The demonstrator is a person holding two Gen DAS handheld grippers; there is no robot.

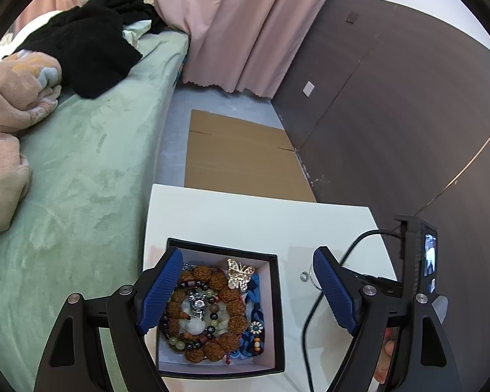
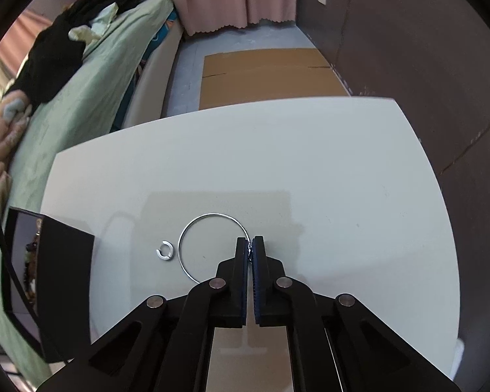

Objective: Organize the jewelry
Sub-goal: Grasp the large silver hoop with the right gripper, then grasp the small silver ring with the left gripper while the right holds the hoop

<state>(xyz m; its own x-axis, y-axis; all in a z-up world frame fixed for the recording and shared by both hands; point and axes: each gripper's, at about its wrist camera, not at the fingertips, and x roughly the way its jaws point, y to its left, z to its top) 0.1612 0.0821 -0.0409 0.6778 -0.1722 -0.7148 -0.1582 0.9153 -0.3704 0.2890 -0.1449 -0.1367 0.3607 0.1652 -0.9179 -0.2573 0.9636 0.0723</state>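
Note:
A black box [image 1: 279, 310] with a pale lining sits on the white table [image 1: 245, 215]. It holds brown bead bracelets [image 1: 235, 323], a gold butterfly brooch [image 1: 240, 274] and blue braided pieces. My left gripper [image 1: 248, 294] is open and empty, hovering over the box. In the right wrist view, my right gripper [image 2: 250, 245] is shut on a thin silver bangle [image 2: 192, 228] that lies on the table [image 2: 310, 163]. A small silver ring [image 2: 164, 250] lies just left of the bangle; it also shows in the left wrist view [image 1: 303, 275]. The box shows at the left edge [image 2: 65, 277].
A bed with a green cover [image 1: 81, 179] lies left of the table, with black clothes [image 1: 81, 52] and a pink blanket [image 1: 13, 98] on it. Flat cardboard [image 1: 238, 156] lies on the floor beyond the table. A dark wall panel [image 1: 392, 114] runs along the right. A black cable [image 1: 310, 320] crosses the table.

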